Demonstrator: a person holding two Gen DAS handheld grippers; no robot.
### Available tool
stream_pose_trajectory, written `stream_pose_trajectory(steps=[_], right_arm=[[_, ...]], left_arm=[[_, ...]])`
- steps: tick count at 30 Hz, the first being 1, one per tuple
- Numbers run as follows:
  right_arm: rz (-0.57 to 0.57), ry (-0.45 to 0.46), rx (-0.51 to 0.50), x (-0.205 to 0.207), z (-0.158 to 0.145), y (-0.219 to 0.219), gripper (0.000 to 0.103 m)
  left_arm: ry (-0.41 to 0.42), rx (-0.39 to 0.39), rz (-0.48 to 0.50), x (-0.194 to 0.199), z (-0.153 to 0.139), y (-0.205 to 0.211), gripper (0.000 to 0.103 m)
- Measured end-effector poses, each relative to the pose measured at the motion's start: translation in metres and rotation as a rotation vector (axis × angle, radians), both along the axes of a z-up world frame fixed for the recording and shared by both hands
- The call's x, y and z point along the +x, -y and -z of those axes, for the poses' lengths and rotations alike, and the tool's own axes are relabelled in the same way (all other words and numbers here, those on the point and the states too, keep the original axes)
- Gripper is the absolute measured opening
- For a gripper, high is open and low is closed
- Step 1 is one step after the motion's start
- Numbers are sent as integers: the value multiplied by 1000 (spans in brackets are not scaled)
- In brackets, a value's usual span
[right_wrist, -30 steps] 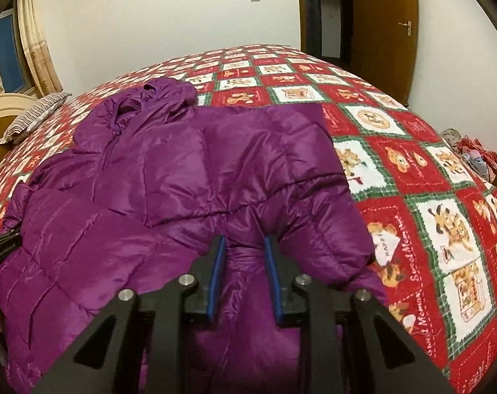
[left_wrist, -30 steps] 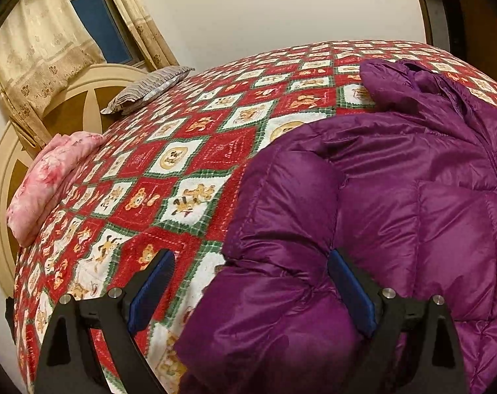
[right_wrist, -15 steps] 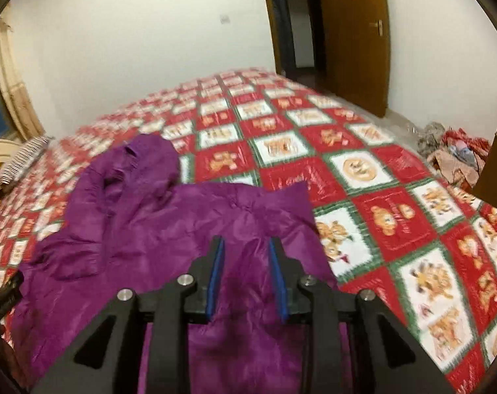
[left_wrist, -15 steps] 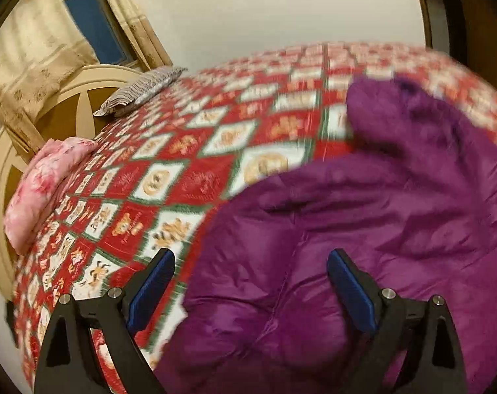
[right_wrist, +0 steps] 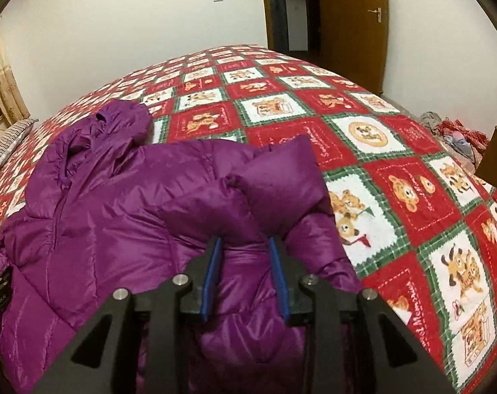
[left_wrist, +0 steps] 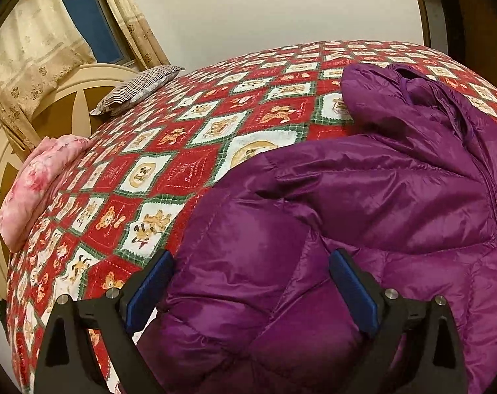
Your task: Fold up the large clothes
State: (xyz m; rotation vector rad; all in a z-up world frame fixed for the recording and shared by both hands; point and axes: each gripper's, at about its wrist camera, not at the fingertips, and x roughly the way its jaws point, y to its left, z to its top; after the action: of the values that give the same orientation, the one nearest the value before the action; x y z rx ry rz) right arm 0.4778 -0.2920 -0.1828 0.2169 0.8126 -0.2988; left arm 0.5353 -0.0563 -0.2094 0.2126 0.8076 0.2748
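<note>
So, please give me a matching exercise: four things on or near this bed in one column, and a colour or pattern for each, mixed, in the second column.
Things:
1. puffer jacket
2. pillow
3. folded blanket
4. door

Colour or pattern:
A. brown wood
B. pink with flowers
C. purple
D. grey stripes

Pairs: 1-C, 2-D, 3-B, 4-A

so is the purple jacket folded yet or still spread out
Partly folded. The purple jacket lies on the quilt with its right sleeve already turned in over the body; the hood is still laid out flat.
</note>
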Motion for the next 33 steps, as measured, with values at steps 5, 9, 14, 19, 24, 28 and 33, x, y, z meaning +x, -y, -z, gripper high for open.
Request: stream_pose_trajectory(steps=[5,9,14,19,24,28,33], right_arm=[[3,3,-9,0,1,0,33],[3,4,-15,0,2,0,33],[5,4,-21,1,3,-1,34],[4,3,-22,1,3,-2,34],[4,1,-29,0,2,-2,34],[-26,-13,-28,1,-2,-3,39],[-77,105,-47,-35,-43,-35,54]], left_arm=[[8,4,-3,-1,0,0,97],[11,7,-3,-1,0,0,97],[11,6,-3,-2,1,0,97],[11,6,-3,-2,1,0,97],[6,8,-1,-2,-1,0,98],[33,-56,-21,-16,-28,-21,97],[105,-11,-1,-33,-56,-50,97]])
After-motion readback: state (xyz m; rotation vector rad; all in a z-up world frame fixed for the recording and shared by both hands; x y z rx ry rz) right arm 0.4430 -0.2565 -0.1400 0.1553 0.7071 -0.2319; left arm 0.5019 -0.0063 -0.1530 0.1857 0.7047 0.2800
